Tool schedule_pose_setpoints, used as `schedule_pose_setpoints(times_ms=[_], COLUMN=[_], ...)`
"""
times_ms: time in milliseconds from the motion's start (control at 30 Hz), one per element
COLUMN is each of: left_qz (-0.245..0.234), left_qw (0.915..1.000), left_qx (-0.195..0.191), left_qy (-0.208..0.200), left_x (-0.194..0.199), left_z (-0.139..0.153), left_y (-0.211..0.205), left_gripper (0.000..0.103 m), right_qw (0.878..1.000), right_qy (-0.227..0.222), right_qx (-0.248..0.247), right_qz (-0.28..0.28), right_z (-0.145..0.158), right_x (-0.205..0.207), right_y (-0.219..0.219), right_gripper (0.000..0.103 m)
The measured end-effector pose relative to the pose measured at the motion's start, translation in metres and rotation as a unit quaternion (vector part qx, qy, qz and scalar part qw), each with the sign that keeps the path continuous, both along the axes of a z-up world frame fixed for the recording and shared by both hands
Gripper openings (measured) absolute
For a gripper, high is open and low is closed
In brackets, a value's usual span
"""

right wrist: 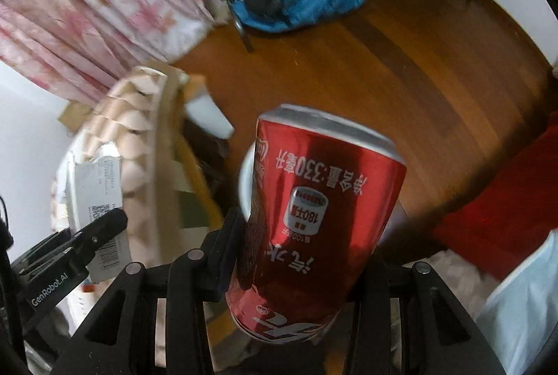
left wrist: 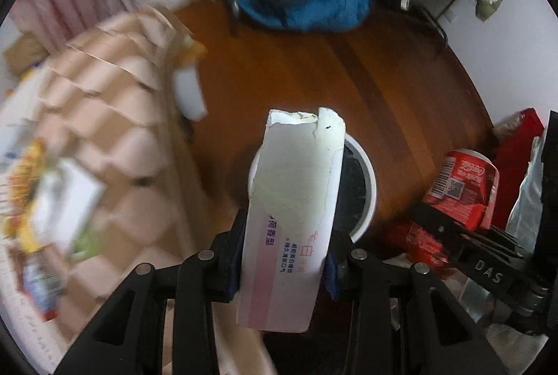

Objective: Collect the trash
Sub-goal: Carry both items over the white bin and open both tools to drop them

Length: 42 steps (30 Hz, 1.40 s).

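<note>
Trash's mid-carry: left gripper (left wrist: pixel 284 256) pinching torn carton (left wrist: pixel 294 200), right gripper (right wrist: pixel 296 256) clamping red can (right wrist: pixel 314 218), next drop both into white bin (left wrist: pixel 364 186) lower centre.

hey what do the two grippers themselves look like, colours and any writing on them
Both grippers are black, with angular cut-out linkage arms and round silver pivot pins. The left gripper has blue finger pads and white "GenRobot.AI" lettering. The right gripper reads "DAS" on its side.
</note>
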<state>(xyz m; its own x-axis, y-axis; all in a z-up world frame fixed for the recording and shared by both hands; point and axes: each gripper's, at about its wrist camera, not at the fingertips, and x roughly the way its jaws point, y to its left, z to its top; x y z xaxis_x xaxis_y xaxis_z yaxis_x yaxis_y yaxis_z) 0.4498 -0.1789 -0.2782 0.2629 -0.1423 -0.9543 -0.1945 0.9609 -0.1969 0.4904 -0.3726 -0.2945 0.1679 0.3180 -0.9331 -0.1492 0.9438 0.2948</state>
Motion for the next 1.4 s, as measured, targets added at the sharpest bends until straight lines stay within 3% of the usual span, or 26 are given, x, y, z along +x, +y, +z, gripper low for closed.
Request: schedule_pose_setpoints(times_ms=[133, 167, 200, 267, 367, 400, 433, 500, 533, 700, 833, 1133, 1400], left_qz=[-0.005, -0.004, -0.001, 0.007, 0.010, 0.010, 0.007, 0.003, 0.000, 0.002, -0.002, 0.001, 0.002], left_qw=[0.9991, 0.9987, 0.9985, 0.9981, 0.9980, 0.9981, 0.9985, 0.9987, 0.9987, 0.9965, 0.9947, 0.9937, 0.9926], left_qx=[-0.020, -0.021, -0.022, -0.030, -0.028, -0.023, -0.011, 0.014, 0.022, 0.080, 0.099, 0.111, 0.121], left_qy=[0.038, 0.046, 0.050, 0.053, 0.056, 0.056, 0.053, 0.049, 0.046, 0.025, 0.026, 0.019, -0.009], left_x=[0.040, 0.047, 0.051, 0.060, 0.062, 0.060, 0.060, 0.057, 0.055, 0.041, 0.028, 0.014, -0.004], left_z=[-0.043, -0.051, -0.053, -0.063, -0.069, -0.068, -0.068, -0.067, -0.065, -0.065, -0.068, -0.049, -0.008], left_y=[-0.008, -0.007, -0.008, -0.004, -0.005, -0.006, -0.008, -0.009, -0.010, -0.010, -0.013, -0.015, -0.017], left_gripper=[0.036, 0.042, 0.047, 0.080, 0.092, 0.093, 0.093, 0.094, 0.094, 0.094, 0.094, 0.094, 0.094], right_qw=[0.999, 0.999, 0.999, 0.998, 0.996, 0.996, 0.996, 0.995, 0.994, 0.988, 0.984, 0.984, 0.987], right_qy=[0.022, 0.030, 0.039, 0.049, 0.069, 0.071, 0.072, 0.080, 0.082, 0.076, 0.071, 0.063, 0.033], right_qx=[-0.026, -0.028, -0.033, -0.043, -0.050, -0.055, -0.059, -0.059, -0.070, -0.134, -0.165, -0.166, -0.155], right_qz=[0.007, 0.014, 0.018, 0.022, 0.022, 0.019, 0.014, 0.007, 0.005, 0.005, 0.002, -0.008, -0.018], right_z=[-0.047, -0.058, -0.071, -0.088, -0.113, -0.118, -0.122, -0.128, -0.130, -0.133, -0.129, -0.107, -0.057], right_x=[0.030, 0.037, 0.043, 0.051, 0.066, 0.067, 0.067, 0.063, 0.060, 0.050, 0.034, 0.019, 0.002], right_y=[-0.012, -0.013, -0.013, -0.014, -0.013, -0.013, -0.016, -0.021, -0.024, -0.012, -0.016, -0.020, -0.025], right_gripper=[0.044, 0.044, 0.044, 0.045, 0.047, 0.056, 0.072, 0.096, 0.102, 0.103, 0.103, 0.103, 0.103])
